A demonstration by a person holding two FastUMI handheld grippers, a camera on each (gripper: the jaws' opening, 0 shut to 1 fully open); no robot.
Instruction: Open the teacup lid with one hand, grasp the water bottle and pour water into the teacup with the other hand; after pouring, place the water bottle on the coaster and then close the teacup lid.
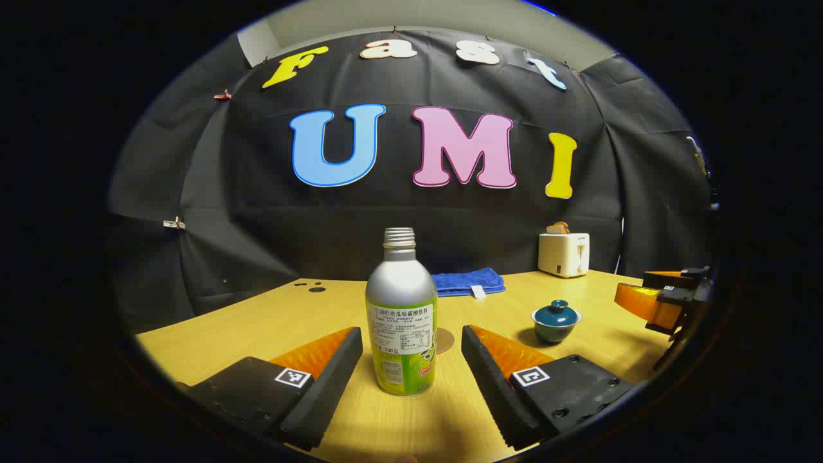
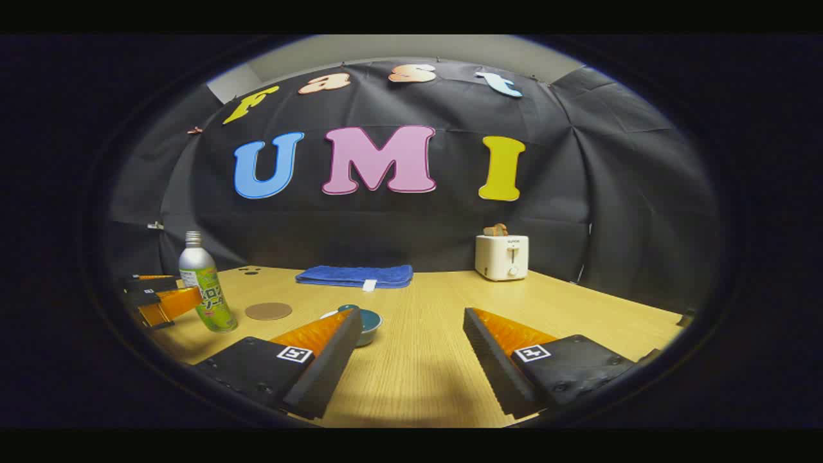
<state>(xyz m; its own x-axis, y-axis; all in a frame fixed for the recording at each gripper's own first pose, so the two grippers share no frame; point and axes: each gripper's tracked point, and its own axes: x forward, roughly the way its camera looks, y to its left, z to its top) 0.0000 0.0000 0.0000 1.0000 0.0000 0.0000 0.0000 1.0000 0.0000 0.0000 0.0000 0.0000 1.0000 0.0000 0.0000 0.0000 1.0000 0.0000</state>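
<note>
- left gripper [image 1: 411, 360] spread wide, uncapped water bottle [image 1: 401, 321] upright between fingers, untouched
- coaster [image 1: 443, 339] behind bottle
- right gripper [image 2: 411, 350] spread, holding nothing; lidded teacup [image 2: 368, 323] behind its left finger
- blue towel [image 2: 355, 276], toaster [image 2: 501, 256] at table [image 2: 578, 302] back

A light wooden table [image 2: 418, 360] stands before a black cloth wall [image 2: 643, 193]; a pale wall [image 1: 450, 16], perhaps painted plaster, shows above the cloth.
</note>
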